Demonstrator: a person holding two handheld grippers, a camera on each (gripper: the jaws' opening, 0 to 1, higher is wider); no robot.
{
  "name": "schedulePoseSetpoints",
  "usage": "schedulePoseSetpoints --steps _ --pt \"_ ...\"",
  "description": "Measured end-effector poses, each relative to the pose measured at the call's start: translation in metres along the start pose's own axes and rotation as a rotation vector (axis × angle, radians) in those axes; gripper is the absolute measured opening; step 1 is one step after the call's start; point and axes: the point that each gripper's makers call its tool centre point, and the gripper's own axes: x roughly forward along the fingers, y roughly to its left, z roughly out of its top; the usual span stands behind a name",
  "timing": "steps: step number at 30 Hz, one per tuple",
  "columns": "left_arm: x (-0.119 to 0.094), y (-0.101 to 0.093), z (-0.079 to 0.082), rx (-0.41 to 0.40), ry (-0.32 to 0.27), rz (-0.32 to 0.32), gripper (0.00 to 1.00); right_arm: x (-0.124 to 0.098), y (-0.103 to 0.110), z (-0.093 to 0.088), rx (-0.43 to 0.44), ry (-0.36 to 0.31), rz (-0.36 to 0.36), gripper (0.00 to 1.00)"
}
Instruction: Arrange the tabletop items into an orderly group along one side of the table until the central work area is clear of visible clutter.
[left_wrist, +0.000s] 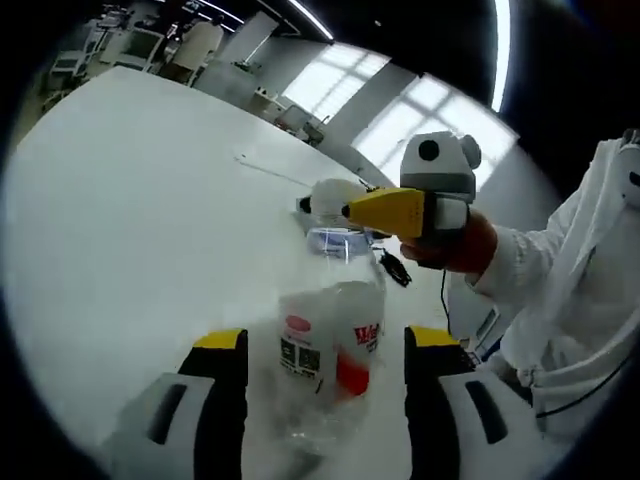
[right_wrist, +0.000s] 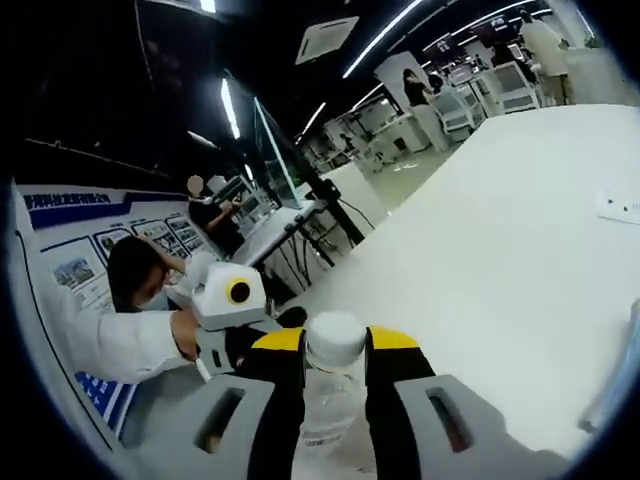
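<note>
**A:** Left gripper view first: how are the jaws seen?

**B:** The left gripper (left_wrist: 325, 350) is seen with its yellow-tipped jaws spread wide, one on each side of a clear plastic bottle (left_wrist: 333, 335). The bottle stands between them on the white table (left_wrist: 130, 220), and a red-and-white label is carried on its side. Whether the pads are touching the bottle's walls cannot be told; a narrow gap seems to be left on each side.

**A:** And the other tool?

**B:** The right gripper (left_wrist: 345, 212) is brought in from the right, held in a person's hand (left_wrist: 455, 250) with a white sleeve. Its yellow jaw is laid at the bottle's white cap (left_wrist: 325, 198).

**A:** What is added by the right gripper view?

**B:** There the right gripper (right_wrist: 334, 352) is seen from behind, and its jaws are narrowed around the cap (right_wrist: 335, 342), which is pinched between the yellow tips. The bottle's clear neck (right_wrist: 328, 405) is seen below. The left gripper (right_wrist: 232, 300) is seen just beyond, to the left, gripped by a hand (right_wrist: 184, 333). A small white card (right_wrist: 618, 208) is seen lying far right on the table (right_wrist: 500, 220), well apart from the bottle.
</note>
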Motion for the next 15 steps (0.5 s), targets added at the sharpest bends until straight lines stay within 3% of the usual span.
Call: schedulePoseSetpoints --steps 1,4,10,12,15 --pt "0.001 -0.004 -0.003 0.002 0.018 -0.03 0.64 0.0 0.002 0.0 -0.01 0.004 0.002 0.2" --pt "0.001 -0.002 -0.01 0.022 0.053 -0.03 0.58 0.0 0.007 -0.001 -0.036 0.015 0.0 0.2" --pt "0.003 -0.007 -0.011 0.036 0.064 -0.049 0.55 0.001 0.017 -0.001 -0.099 0.029 -0.011 0.2" --pt "0.004 -0.007 -0.018 0.085 0.095 -0.054 0.5 0.001 0.019 -0.002 -0.114 0.034 -0.012 0.2" --pt "0.004 -0.012 -0.017 0.072 0.085 -0.074 0.44 0.001 0.018 -0.002 -0.129 0.04 -0.015 0.2"
